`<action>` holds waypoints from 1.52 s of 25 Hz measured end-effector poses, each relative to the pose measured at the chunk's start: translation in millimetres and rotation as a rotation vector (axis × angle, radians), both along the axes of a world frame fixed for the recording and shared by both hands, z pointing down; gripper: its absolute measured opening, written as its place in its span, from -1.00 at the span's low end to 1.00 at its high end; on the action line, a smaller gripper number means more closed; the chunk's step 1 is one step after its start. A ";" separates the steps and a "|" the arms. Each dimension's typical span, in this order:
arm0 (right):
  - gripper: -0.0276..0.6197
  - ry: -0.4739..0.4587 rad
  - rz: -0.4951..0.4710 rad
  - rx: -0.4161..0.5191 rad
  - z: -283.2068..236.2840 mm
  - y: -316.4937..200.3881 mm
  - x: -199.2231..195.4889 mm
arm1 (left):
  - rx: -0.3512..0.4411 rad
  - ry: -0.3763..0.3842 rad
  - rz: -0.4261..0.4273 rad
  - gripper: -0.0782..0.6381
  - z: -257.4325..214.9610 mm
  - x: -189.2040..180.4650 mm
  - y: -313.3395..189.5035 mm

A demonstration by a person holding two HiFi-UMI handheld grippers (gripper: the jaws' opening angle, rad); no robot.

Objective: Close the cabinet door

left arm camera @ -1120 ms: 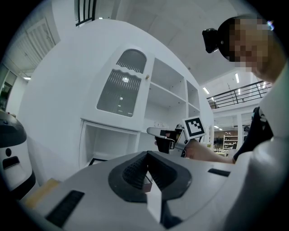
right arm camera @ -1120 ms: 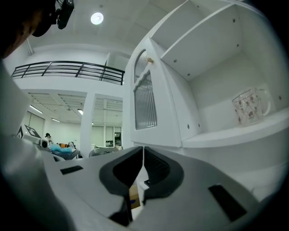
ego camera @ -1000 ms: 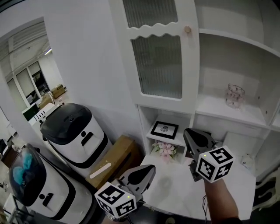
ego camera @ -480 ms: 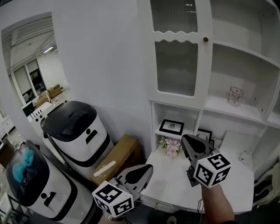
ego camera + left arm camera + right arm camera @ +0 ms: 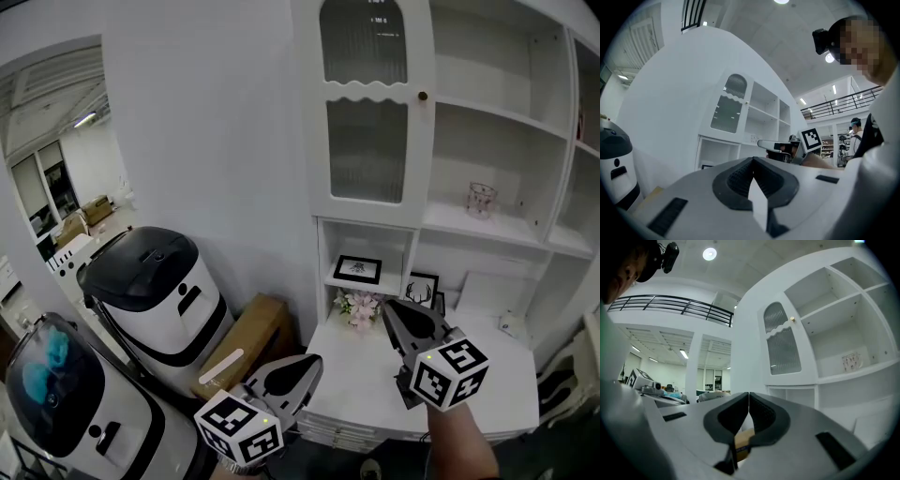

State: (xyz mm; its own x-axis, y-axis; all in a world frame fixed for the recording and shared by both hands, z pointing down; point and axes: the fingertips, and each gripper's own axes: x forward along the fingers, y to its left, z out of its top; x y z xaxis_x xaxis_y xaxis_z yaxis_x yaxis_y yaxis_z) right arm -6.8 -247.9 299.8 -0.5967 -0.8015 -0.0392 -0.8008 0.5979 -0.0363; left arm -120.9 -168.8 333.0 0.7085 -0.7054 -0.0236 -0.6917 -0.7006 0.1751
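The white cabinet door has ribbed glass panes and a small round knob. It lies flat against the front of the cabinet's left column and looks closed. The same door shows in the right gripper view and, smaller, as the door in the left gripper view. My right gripper is shut and empty, low in front of the counter and well short of the door. My left gripper hangs lower left, also shut with nothing in it. Neither touches the cabinet.
Open shelves to the door's right hold a patterned glass. Below the door are a framed picture, pink flowers and a second frame. The white counter juts out. Two white-and-black bins and a cardboard box stand left.
The view has drawn back from the cabinet, so more of it shows. Both grippers sit lower and farther from the door, still shut.
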 end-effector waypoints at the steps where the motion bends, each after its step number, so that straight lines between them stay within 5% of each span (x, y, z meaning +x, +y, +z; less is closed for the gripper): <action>1: -0.90 0.002 0.010 -0.001 1.1 5.8 0.1 | 0.001 0.002 0.010 -0.77 0.2 -0.5 3.9; 16: -0.90 0.018 0.121 -0.014 12.0 95.4 12.2 | -0.010 0.002 0.160 -0.77 5.5 18.7 66.8; 38: -0.90 -0.004 0.018 -0.047 18.4 130.6 108.7 | -0.014 0.018 0.023 -0.77 -9.5 111.1 87.9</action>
State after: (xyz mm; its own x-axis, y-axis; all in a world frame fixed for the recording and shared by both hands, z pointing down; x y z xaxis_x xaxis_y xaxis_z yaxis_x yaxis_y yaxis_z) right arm 101.9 -117.3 318.2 -0.5821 -0.8131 -0.0039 -0.8111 0.5810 -0.0676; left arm -9.7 -80.9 323.5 0.7241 -0.6892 -0.0263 -0.6721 -0.7137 0.1973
